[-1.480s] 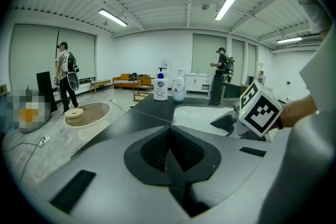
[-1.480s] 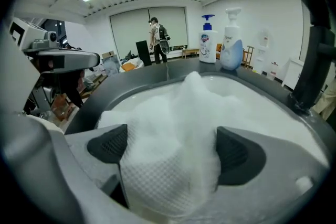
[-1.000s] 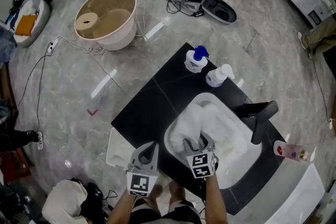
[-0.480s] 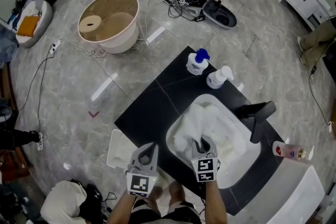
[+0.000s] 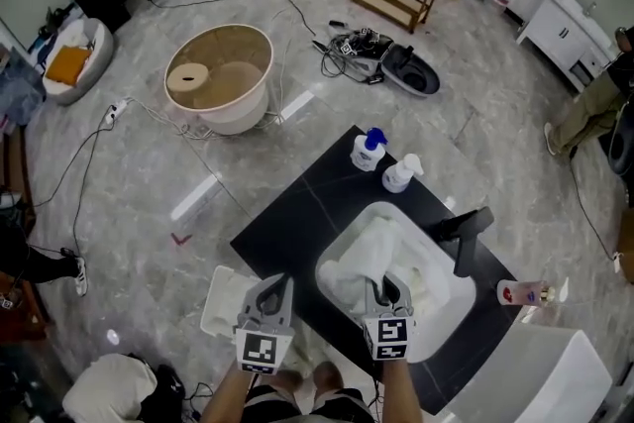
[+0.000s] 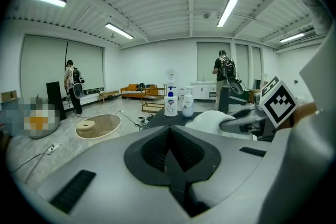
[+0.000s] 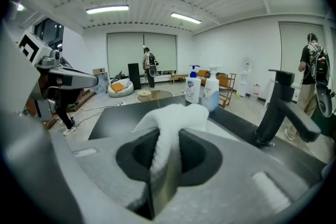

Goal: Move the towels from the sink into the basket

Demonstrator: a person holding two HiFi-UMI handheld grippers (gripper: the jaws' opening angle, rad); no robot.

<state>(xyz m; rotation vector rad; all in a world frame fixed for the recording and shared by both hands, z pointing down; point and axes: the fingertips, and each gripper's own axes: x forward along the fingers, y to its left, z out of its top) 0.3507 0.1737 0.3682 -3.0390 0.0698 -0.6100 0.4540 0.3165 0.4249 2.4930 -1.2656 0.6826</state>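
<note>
Head view: overhead, facing steeply down on counter [image 5: 297, 213], sink [image 5: 448, 300] and floor [image 5: 475, 84], at a distance. Left and right gripper views: low, close behind own jaws, facing roughly level across the counter. All three share the bottles [image 5: 369, 152] and faucet [image 5: 468, 233].

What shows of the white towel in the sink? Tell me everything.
The towel is white, soft, fluffy cloth, crumpled in a heap in the white sink. One fold is drawn up into a peak and pinched between the jaws of the right tongs, which have just been closing on it. The rest drapes down into the basin. Whether the heap is one towel or several is unclear.
</note>
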